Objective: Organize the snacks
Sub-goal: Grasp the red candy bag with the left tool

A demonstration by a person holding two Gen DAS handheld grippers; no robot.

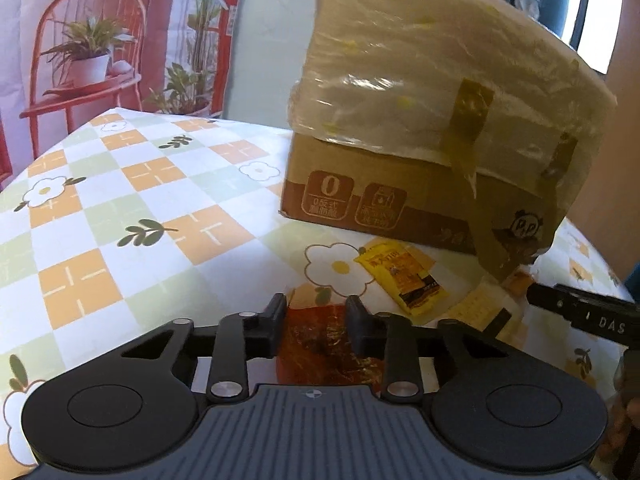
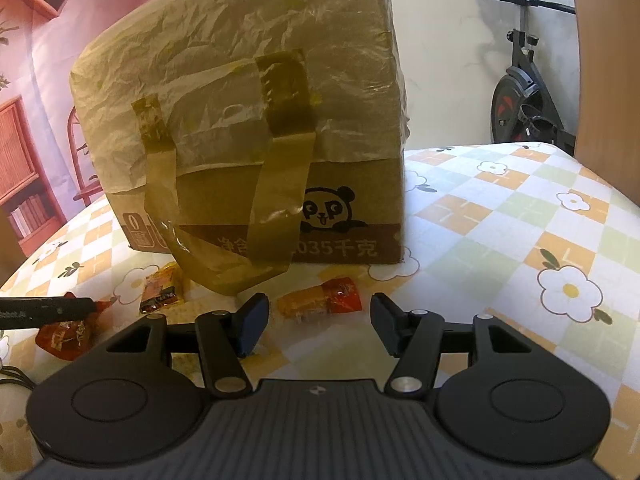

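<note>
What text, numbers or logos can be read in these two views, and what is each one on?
"035千克": cardboard box, lower brown band; the characters before it are hidden by tape.
"P P": panda logo on the box.
"0": square icon on the box; its small print is blurred.
"DAS": right tongs.
"Robot.AI", partly cut off: left tongs.
Yellow sachet print: too blurred.
Red wrapper print: unreadable.

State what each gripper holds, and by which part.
The left gripper is shut on the orange-red snack packet, pinching its far end. The right gripper is open, holding nothing.
</note>
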